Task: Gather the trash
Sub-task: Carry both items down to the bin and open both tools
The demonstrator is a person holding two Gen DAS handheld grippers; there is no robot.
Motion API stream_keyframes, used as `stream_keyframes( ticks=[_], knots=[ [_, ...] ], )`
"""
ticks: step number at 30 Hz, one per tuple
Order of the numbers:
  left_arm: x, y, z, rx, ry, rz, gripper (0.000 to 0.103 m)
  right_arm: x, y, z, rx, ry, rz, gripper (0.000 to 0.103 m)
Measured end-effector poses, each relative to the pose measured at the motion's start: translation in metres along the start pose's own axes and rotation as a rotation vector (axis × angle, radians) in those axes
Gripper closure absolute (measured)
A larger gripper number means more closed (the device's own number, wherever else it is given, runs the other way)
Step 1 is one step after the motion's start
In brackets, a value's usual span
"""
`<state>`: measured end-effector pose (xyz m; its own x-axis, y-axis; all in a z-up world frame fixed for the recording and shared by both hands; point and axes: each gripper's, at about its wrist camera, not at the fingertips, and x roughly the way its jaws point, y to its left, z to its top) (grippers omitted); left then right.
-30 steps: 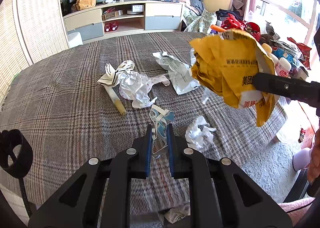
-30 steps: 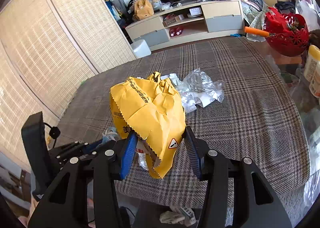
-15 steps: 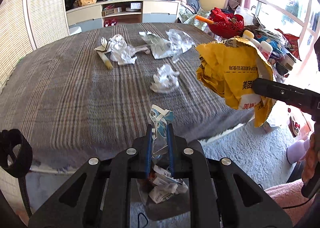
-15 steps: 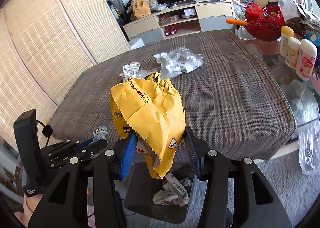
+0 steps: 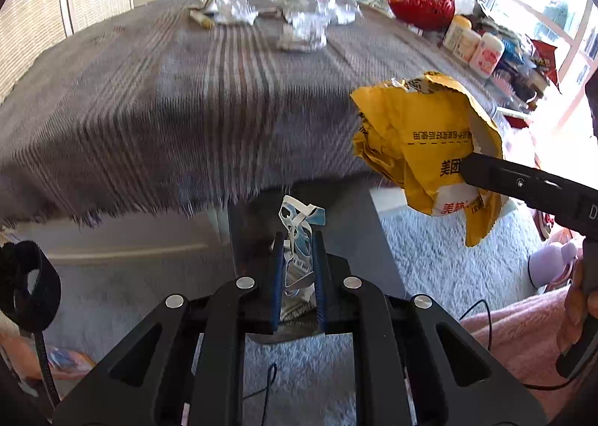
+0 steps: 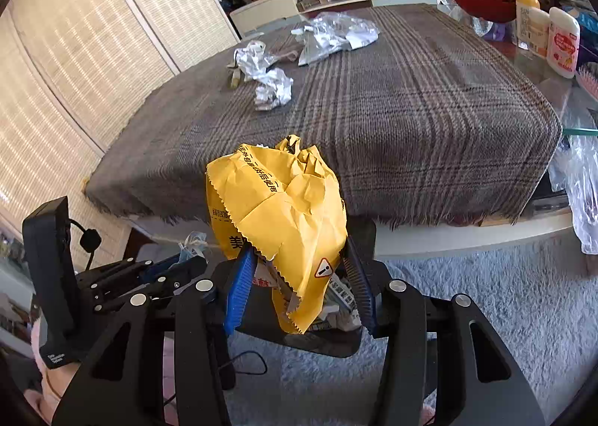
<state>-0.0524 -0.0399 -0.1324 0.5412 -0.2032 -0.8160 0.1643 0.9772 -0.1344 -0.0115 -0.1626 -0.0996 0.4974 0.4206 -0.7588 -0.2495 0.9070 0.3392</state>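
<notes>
1. The left gripper [image 5: 297, 269] is clenching a small blue-and-white wrapper [image 5: 299, 235] between its jaws, holding it above the dark bin [image 5: 351, 216] on the floor.
2. The right gripper [image 6: 299, 276] is grasping a crumpled yellow paper bag [image 6: 284, 216], also above the bin [image 6: 317, 340], which is sitting just in front of the table's near edge.
3. Inside the bin, printed paper scraps [image 6: 342, 299] are lying under the yellow bag.
4. On the plaid tablecloth [image 6: 392, 108], well beyond the bin, a crumpled white paper [image 6: 273, 89] and clear plastic wrappers [image 6: 332, 33] are lying toward the far side.
</notes>
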Motion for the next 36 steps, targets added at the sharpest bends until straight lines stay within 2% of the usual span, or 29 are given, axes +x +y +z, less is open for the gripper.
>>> stream_keyframes(
  ticks=[5,12,23,26,28,32,33,34,36],
  knots=[
    [0.019,-0.001,-0.018,-0.006,0.069,-0.006,0.09,0.031,-0.002,-0.011,0.009,0.088,-0.048,0.054],
    [0.045,0.0,-0.025,-0.025,0.15,-0.019,0.09,0.069,-0.011,-0.03,0.056,0.181,-0.087,0.054],
    [0.066,-0.001,-0.022,-0.048,0.193,-0.043,0.089,0.08,-0.014,-0.034,0.078,0.197,-0.088,0.054],
    [0.069,0.0,-0.024,-0.054,0.192,-0.048,0.085,0.081,-0.014,-0.033,0.092,0.196,-0.087,0.05],
    [0.07,0.0,-0.024,-0.054,0.187,-0.046,0.075,0.081,-0.014,-0.032,0.098,0.198,-0.089,0.047],
    [0.07,0.002,-0.024,-0.058,0.182,-0.034,0.063,0.081,-0.014,-0.03,0.109,0.192,-0.096,0.043],
    [0.07,0.002,-0.024,-0.059,0.181,-0.029,0.057,0.08,-0.015,-0.029,0.111,0.189,-0.098,0.041],
    [0.069,0.002,-0.023,-0.06,0.18,-0.024,0.05,0.079,-0.016,-0.028,0.114,0.185,-0.101,0.037],
    [0.069,0.001,-0.023,-0.057,0.176,-0.011,0.045,0.077,-0.017,-0.027,0.117,0.177,-0.11,0.031]
  ],
)
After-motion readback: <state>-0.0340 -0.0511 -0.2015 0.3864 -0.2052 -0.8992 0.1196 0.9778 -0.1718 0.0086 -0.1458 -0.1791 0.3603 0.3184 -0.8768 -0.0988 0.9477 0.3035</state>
